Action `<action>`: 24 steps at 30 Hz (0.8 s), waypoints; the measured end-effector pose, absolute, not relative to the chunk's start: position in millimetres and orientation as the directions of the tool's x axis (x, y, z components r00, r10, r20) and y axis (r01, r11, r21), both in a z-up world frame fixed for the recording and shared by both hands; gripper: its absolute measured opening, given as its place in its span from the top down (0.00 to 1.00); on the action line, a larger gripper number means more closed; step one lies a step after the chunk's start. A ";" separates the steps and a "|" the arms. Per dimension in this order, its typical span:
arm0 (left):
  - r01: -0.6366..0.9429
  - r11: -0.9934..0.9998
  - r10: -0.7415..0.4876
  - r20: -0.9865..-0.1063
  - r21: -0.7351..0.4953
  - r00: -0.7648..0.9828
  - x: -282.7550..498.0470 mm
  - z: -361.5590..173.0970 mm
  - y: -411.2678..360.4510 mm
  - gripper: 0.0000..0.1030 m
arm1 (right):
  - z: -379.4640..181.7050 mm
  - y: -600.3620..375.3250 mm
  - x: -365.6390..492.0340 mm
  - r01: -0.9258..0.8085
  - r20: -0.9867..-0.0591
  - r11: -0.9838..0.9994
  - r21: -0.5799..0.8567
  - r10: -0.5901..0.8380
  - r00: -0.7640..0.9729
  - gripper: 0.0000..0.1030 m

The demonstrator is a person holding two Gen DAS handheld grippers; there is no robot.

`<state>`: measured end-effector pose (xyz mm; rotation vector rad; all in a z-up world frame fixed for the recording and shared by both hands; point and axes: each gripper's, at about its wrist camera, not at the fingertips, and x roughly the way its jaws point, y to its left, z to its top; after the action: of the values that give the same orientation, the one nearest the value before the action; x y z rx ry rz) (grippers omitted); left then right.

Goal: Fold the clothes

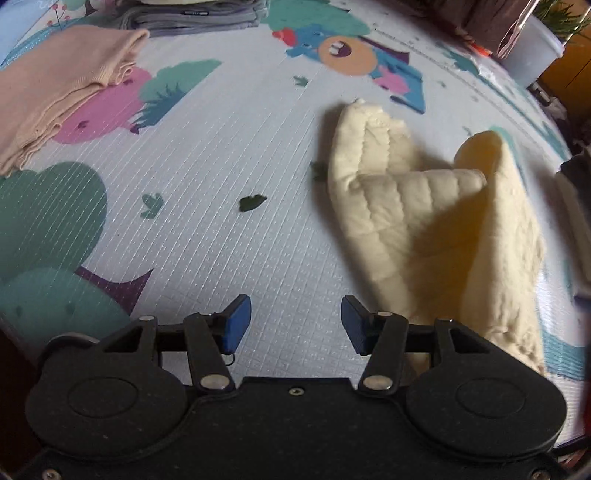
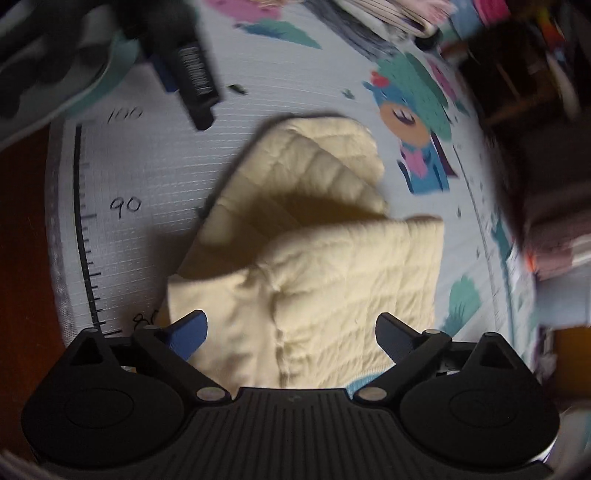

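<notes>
A cream quilted garment (image 1: 424, 225) lies loosely folded on the cartoon play mat (image 1: 229, 229), with one flap standing up at its right side. My left gripper (image 1: 295, 325) hangs open over bare mat just left of the garment's near corner, nothing between its blue pads (image 1: 236, 325). In the right wrist view the same cream garment (image 2: 332, 266) fills the middle, bunched with a seam running toward me. My right gripper (image 2: 291, 336) is wide open above its near edge, the cloth below the jaws and no pad pressing it.
A folded peach garment (image 1: 55, 92) lies at the mat's far left, and a grey folded pile (image 1: 192, 18) behind it. A white tub (image 1: 532, 48) stands at the far right. The other gripper's dark body (image 2: 184, 66) shows at upper left in the right wrist view.
</notes>
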<state>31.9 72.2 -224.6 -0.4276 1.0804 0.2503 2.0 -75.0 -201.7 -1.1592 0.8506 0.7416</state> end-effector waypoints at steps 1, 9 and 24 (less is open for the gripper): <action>-0.396 0.893 -0.011 -0.889 -0.214 0.457 33.1 -224.4 69.6 0.48 | -208.1 -72.6 1.0 -0.861 -0.881 0.248 -0.443 0.058 0.470 0.06; -0.321 0.908 -0.066 -0.847 -0.270 0.527 56.9 -207.4 65.6 0.48 | -228.0 -69.9 18.8 -0.834 -0.904 0.419 -0.359 0.066 0.423 0.59; -0.279 0.907 -0.122 -0.831 -0.315 0.542 82.9 -203.2 22.4 0.48 | -152.6 -224.6 73.4 -0.337 -0.846 0.940 0.042 0.213 0.488 0.95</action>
<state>82.9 22.4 -203.2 -0.4429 1.0022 0.0965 73.4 -224.6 -152.6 -0.1357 1.0070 0.3357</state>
